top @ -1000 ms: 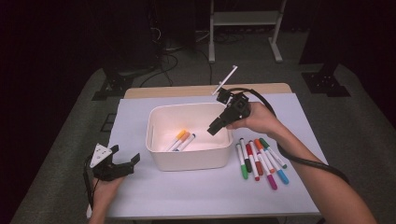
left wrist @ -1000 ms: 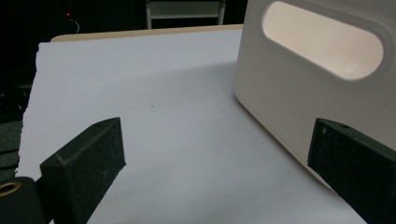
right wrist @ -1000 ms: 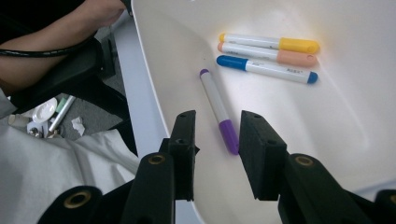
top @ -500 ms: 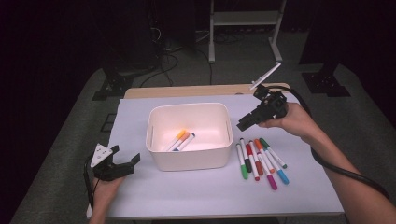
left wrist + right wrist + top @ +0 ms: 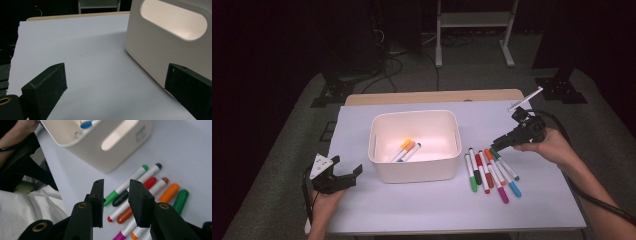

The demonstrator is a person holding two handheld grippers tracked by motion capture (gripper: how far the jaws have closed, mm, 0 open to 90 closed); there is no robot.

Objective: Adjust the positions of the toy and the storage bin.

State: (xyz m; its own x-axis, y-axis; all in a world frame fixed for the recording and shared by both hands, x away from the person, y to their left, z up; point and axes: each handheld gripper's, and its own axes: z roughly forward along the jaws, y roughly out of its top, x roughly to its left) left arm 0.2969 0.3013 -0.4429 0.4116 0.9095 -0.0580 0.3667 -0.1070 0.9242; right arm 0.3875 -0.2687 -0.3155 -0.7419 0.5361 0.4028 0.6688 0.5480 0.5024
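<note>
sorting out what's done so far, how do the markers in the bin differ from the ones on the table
The markers in the bin are three, lying slanted and bunched inside the white bin; the markers on the table are more numerous, fanned out in a row on the white sheet right of the bin. The binned ones show orange and blue; the loose ones include green, black, red, orange, magenta and blue. Both groups have white barrels.

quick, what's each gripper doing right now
Left gripper: open, empty, beside the bin.
Right gripper: open, empty, above the markers.
</note>
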